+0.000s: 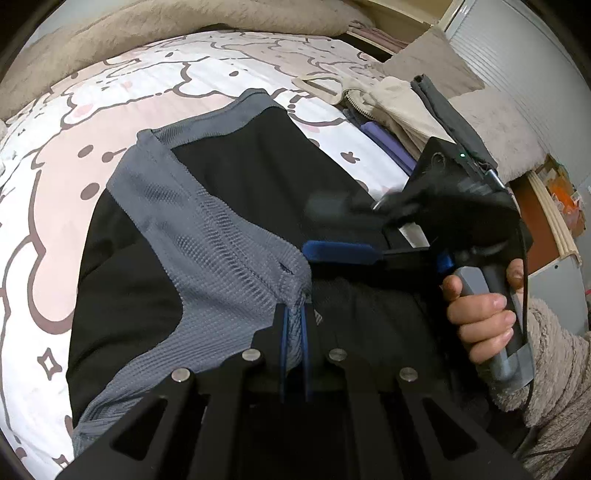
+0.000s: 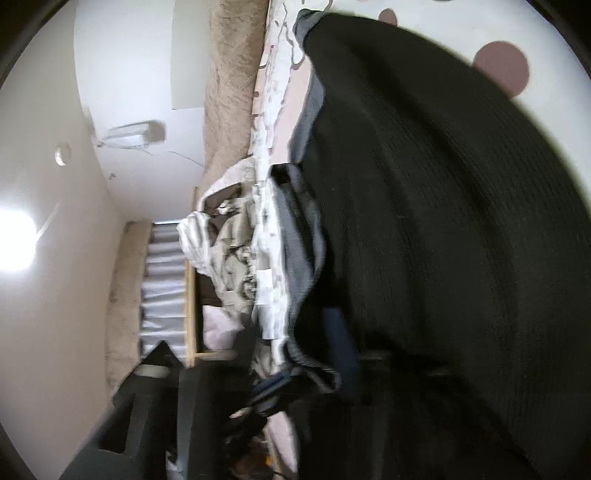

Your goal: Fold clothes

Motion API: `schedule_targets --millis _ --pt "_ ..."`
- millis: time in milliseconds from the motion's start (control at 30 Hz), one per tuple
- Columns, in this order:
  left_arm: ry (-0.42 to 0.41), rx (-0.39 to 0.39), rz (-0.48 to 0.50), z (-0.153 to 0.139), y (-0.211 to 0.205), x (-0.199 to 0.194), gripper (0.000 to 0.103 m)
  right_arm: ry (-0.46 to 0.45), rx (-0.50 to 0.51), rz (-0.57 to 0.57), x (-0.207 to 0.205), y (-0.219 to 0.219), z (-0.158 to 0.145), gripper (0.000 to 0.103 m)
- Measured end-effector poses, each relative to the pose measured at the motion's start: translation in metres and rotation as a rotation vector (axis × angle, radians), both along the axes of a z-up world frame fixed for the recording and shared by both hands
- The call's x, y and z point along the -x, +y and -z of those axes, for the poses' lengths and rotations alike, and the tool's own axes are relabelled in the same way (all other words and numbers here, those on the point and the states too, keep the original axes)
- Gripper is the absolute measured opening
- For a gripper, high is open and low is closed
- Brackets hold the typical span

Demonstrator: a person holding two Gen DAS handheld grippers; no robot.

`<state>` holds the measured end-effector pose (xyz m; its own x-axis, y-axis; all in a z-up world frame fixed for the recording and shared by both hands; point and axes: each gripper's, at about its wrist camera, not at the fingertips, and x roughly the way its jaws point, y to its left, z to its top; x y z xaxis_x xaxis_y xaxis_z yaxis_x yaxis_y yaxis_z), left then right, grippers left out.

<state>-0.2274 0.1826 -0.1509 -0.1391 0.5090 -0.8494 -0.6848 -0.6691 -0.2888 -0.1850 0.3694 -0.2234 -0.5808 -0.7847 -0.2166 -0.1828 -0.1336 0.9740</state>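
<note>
A black sports garment [image 1: 240, 177] with grey mesh panels [image 1: 207, 236] lies spread on the bed. At the bottom of the left wrist view, my left gripper [image 1: 294, 332] is shut on a bunched fold of the grey mesh. My right gripper [image 1: 314, 229], held by a hand [image 1: 480, 317], reaches in from the right just above the black cloth. It is open, its blue-padded finger [image 1: 340, 253] well apart from the blurred one. The right wrist view is rolled sideways and blurred. The black garment [image 2: 443, 221] fills it, its grey hem lying beside my blue pad [image 2: 338, 339].
The bed sheet [image 1: 92, 147] is white and pink with a cartoon print. Folded clothes [image 1: 399, 107] are stacked at the far right of the bed, and a beige fluffy blanket [image 1: 184, 22] lies along the back. A crumpled pile of light clothes [image 2: 229, 240] sits beyond the garment.
</note>
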Motion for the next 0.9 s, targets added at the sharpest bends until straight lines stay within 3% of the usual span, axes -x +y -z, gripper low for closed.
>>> schedule_targets --millis 133,300,400,633,767,900 --pt "-0.006 -0.008 -0.005 -0.001 0.0 0.001 0.006 0.026 -0.054 -0.025 0.003 -0.008 -0.007 0.052" --pt "-0.017 -0.021 -0.015 -0.001 -0.001 0.002 0.006 0.014 -0.073 -0.069 0.006 -0.017 -0.001 0.017" --pt "-0.026 -0.023 -0.027 0.0 -0.003 0.004 0.007 0.023 -0.103 -0.09 0.005 -0.022 -0.003 0.004" --pt "-0.048 -0.066 -0.061 -0.006 -0.013 0.008 0.008 -0.057 -0.187 -0.025 0.003 -0.013 0.003 0.002" --pt "-0.042 -0.092 -0.084 -0.013 -0.019 0.011 0.008 -0.076 -0.289 -0.041 0.006 -0.02 0.0 0.002" --pt "0.047 -0.088 -0.119 -0.034 -0.026 0.015 0.008 -0.071 -0.298 -0.028 0.004 -0.02 -0.002 0.002"
